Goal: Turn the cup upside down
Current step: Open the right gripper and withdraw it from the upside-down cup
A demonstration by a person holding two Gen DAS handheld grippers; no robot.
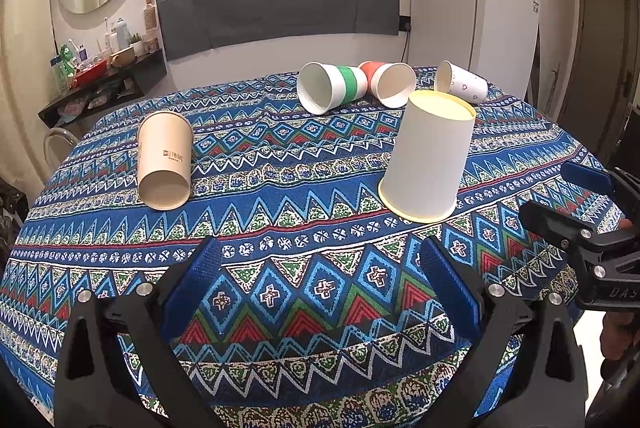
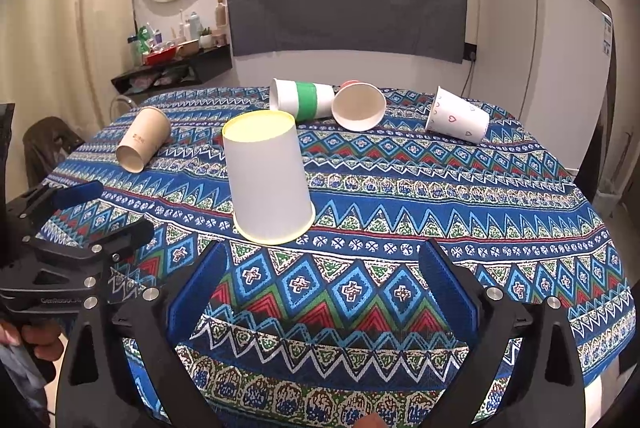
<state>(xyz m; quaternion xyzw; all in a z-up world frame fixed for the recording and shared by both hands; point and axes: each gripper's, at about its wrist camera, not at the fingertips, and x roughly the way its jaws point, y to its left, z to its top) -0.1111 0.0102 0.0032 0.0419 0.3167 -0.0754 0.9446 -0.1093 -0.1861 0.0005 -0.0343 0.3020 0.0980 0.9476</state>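
Note:
A white cup with a yellow rim (image 1: 428,156) stands upside down on the patterned tablecloth; it also shows in the right wrist view (image 2: 268,180). My left gripper (image 1: 320,288) is open and empty, near the table's front edge, short of that cup and to its left. My right gripper (image 2: 324,284) is open and empty, short of the cup and to its right. Each gripper shows in the other's view: the right gripper (image 1: 576,196) at the right edge, the left gripper (image 2: 104,208) at the left edge.
Other cups lie on their sides: a beige printed cup (image 1: 164,160) at left, a green-banded cup (image 1: 330,86), a red cup (image 1: 388,82) and a heart-print cup (image 1: 462,80) at the back. A fridge (image 1: 472,16) stands behind the table (image 1: 280,308).

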